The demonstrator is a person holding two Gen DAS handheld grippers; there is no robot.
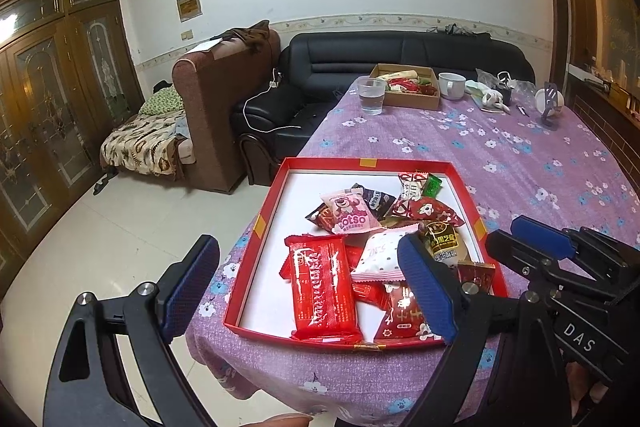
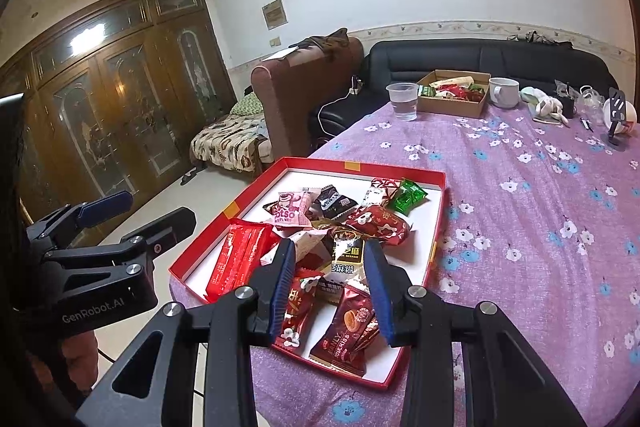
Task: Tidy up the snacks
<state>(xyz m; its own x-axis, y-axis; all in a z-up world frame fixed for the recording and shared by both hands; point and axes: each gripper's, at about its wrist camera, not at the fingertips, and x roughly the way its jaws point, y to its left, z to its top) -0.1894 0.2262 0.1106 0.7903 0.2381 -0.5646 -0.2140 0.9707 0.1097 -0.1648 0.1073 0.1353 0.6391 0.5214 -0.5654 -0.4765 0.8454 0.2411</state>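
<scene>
A red shallow box [image 1: 276, 187] [image 2: 438, 223] sits at the near left corner of the purple flowered table and holds several wrapped snacks. Among them are a large red pack [image 1: 322, 291] [image 2: 240, 255], a pink Lotso pack [image 1: 350, 215] [image 2: 290, 209], a green candy [image 2: 408, 195] and a dark red nut pack [image 2: 348, 331]. My left gripper [image 1: 308, 291] is open, hovering over the box's near edge, empty. My right gripper [image 2: 330, 291] is open above the box's near end, its fingers on either side of the snacks there, empty. It also shows in the left wrist view [image 1: 520, 243].
At the table's far end stand a brown cardboard box [image 1: 408, 95] [image 2: 456, 103] of snacks, a plastic cup of water [image 1: 372, 95] [image 2: 403, 101], a white mug [image 1: 452, 85] [image 2: 504, 91] and small clutter. A black sofa [image 1: 360, 59] and a brown armchair [image 1: 216, 95] stand beyond the table's left edge.
</scene>
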